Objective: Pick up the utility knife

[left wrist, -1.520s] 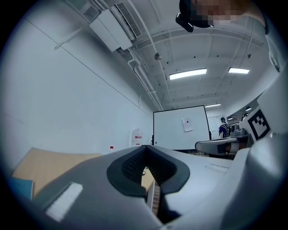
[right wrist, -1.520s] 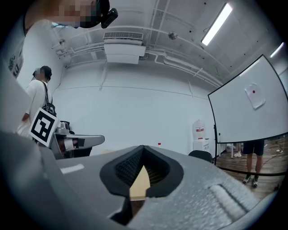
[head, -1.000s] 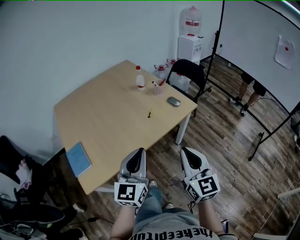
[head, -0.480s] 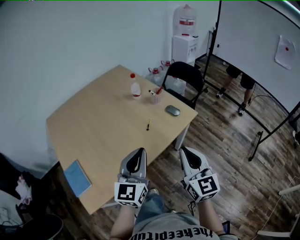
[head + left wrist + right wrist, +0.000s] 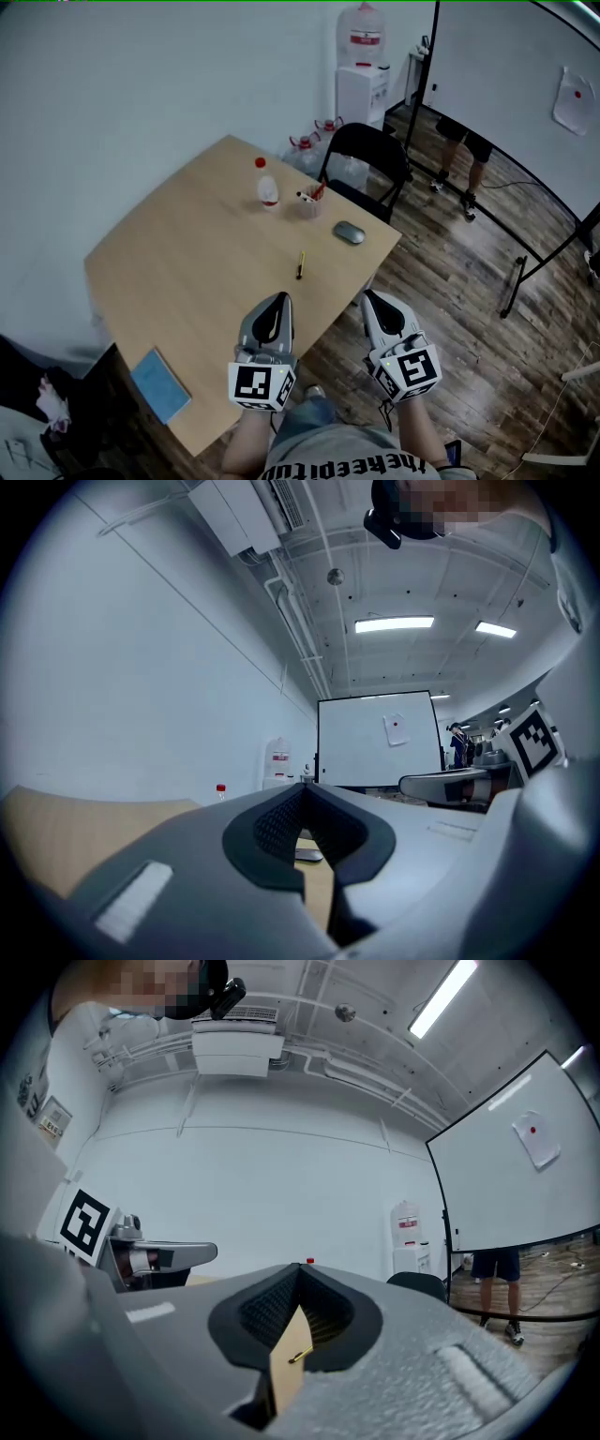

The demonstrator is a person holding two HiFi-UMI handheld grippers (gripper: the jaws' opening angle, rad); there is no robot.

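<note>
I hold the left tool (image 5: pixel 277 300) and right tool (image 5: pixel 369 298) level, side by side, both closed on nothing. Ahead of their tips, nearer the left one, the utility knife (image 5: pixel 300 265) lies on the surface (image 5: pixel 187 272), apart from both.

Seemingly bare tabletop (image 5: pixel 187 253) around utility knife (image 5: pixel 300 264)

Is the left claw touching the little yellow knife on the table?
Apart. The head view shows the left claw nearer the person than the utility knife, with a strip of bare table between them.
</note>
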